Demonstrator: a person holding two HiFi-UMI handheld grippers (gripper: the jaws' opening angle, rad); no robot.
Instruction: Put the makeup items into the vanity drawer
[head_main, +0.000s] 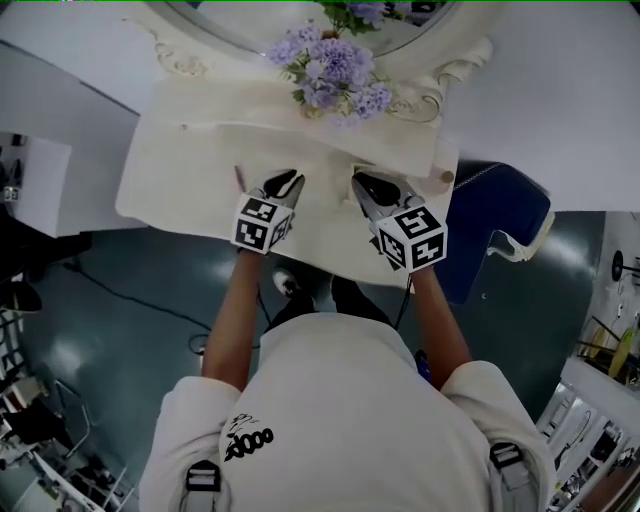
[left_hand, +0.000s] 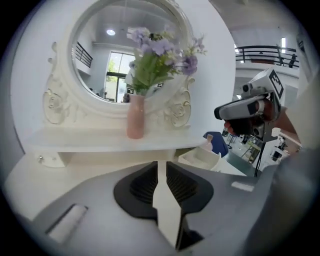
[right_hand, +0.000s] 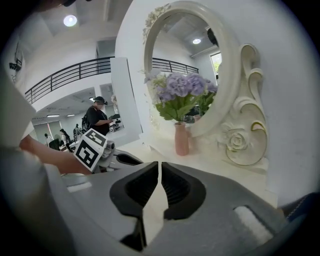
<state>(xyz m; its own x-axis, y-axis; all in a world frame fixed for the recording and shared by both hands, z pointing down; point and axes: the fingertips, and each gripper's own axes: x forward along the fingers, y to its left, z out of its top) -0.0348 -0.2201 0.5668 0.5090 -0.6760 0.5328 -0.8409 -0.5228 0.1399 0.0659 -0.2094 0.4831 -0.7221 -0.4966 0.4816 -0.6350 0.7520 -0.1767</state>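
In the head view both grippers hover low over the white vanity top (head_main: 180, 150), side by side. My left gripper (head_main: 290, 181) points toward the mirror; in the left gripper view (left_hand: 162, 167) a narrow gap shows between its jaws, with only tabletop behind. My right gripper (head_main: 360, 182) stands a hand's width to its right, and in its own view (right_hand: 160, 167) its jaws stand almost together with nothing in them. A thin pencil-like makeup item (head_main: 239, 178) lies just left of the left gripper. An open white drawer (left_hand: 200, 157) shows at the right.
A pink vase (left_hand: 135, 117) of purple flowers (head_main: 335, 70) stands on the raised shelf before the oval mirror (left_hand: 125, 55). A blue chair (head_main: 495, 215) sits to the right of the vanity. A dark cable trails on the floor at left (head_main: 130, 300).
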